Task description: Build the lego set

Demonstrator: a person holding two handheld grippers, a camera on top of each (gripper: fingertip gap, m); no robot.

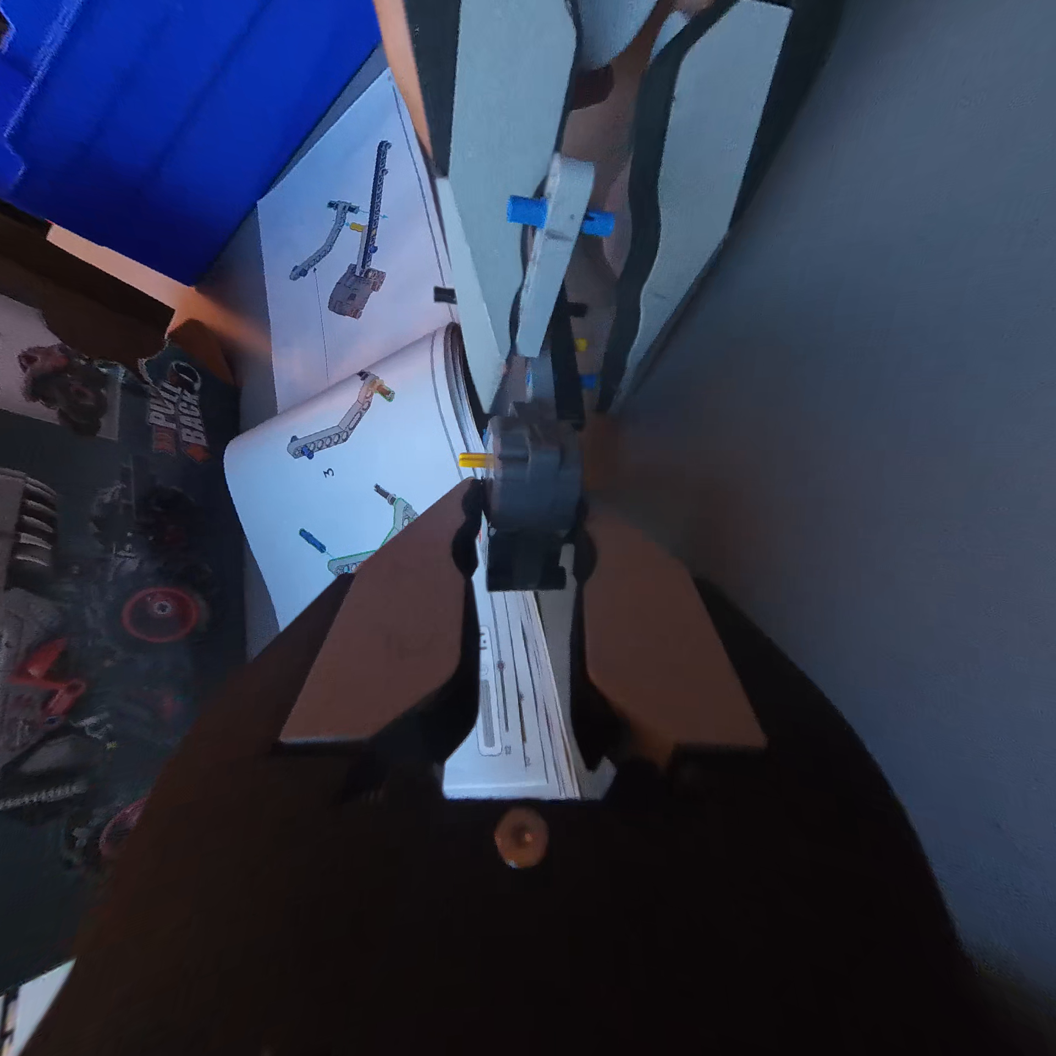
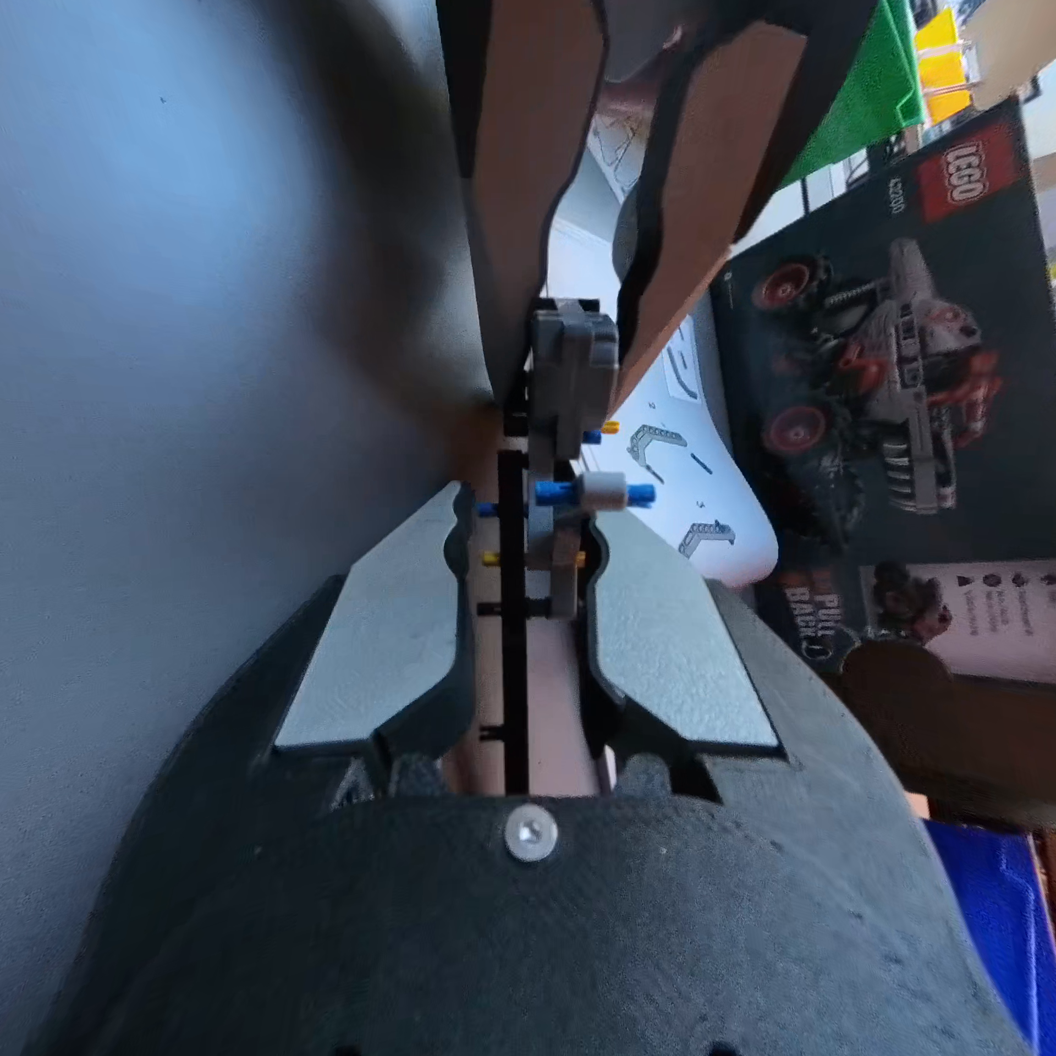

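My left gripper (image 1: 528,514), with brown pads, is shut on a dark grey motor block (image 1: 531,486) with a short yellow axle (image 1: 471,460) sticking out of its side. My right gripper (image 2: 528,526), with grey pads, is shut on a beam assembly: a long black beam (image 2: 511,628) pinned to a grey beam (image 2: 563,577). Blue, yellow and black pins stick out of it. A blue pin carries a white bush (image 2: 603,491). The assembly's far end meets the motor block (image 2: 571,371). The two grippers face each other tip to tip, and the right gripper (image 1: 548,377) reaches in from the top of the left wrist view.
An open instruction booklet (image 1: 343,457) lies under the grippers on the grey table (image 1: 857,514). The set's dark box (image 2: 914,371) lies beside the booklet. A blue bin (image 1: 171,114) and a green bin (image 2: 857,103) stand farther off. The grippers are tip to tip, or close to it.
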